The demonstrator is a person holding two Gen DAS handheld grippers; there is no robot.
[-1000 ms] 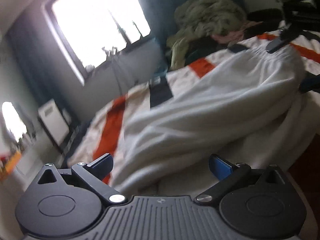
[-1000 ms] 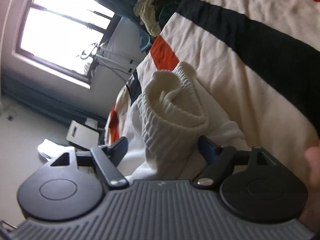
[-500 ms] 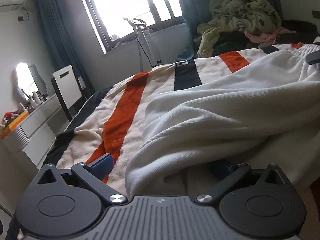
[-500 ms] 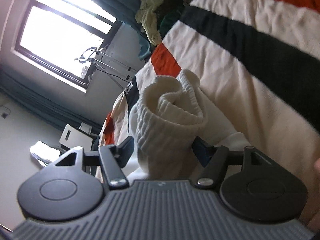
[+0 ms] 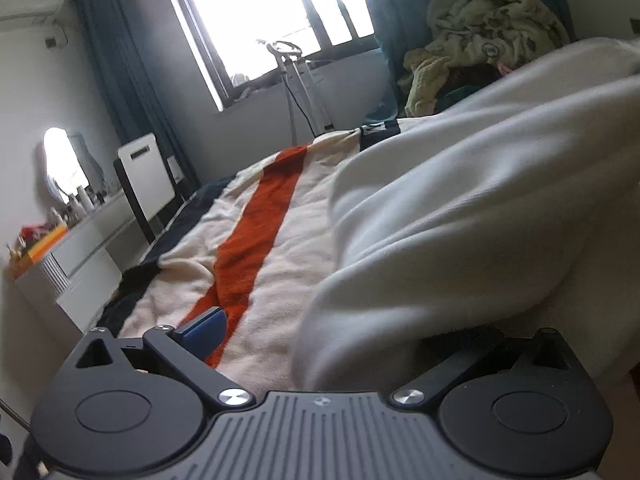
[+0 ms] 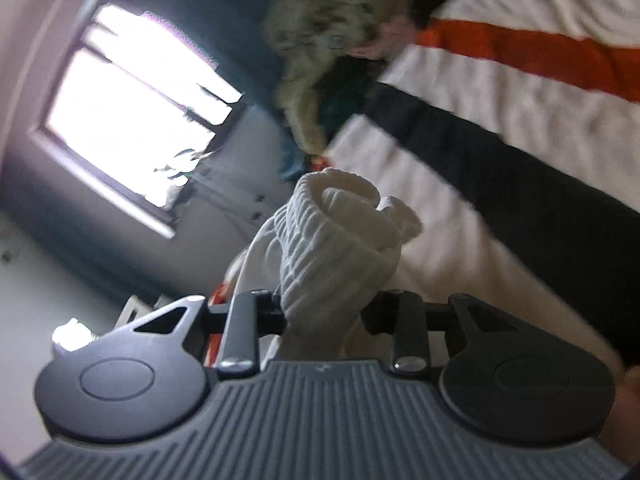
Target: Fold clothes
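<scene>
Right gripper [image 6: 324, 314], jaws closing, pinches the white garment's [image 5: 460, 216] ribbed cuff [image 6: 340, 240] above the bed [image 5: 280, 240]; left gripper [image 5: 320, 332], jaws spread, holds nothing, so bunched ribbing may slip.

A: What covers the bed?
B: A cream blanket [image 5: 288, 248] with one orange stripe [image 5: 256, 240] and dark stripes, one along its left edge.

A: What stands against the far wall?
B: A bright window [image 5: 264, 12] with dark curtains [image 5: 120, 92] on both sides. A white metal stand [image 5: 298, 80] is in front of the sill.

A: And at the left?
B: A white desk [image 5: 76, 256] carrying small bottles and an oval mirror [image 5: 64, 168]. A white-backed chair [image 5: 146, 176] is just beside it.

A: At the far right?
B: A heap of olive-green cloth [image 5: 488, 28] past the head of the bed.
</scene>
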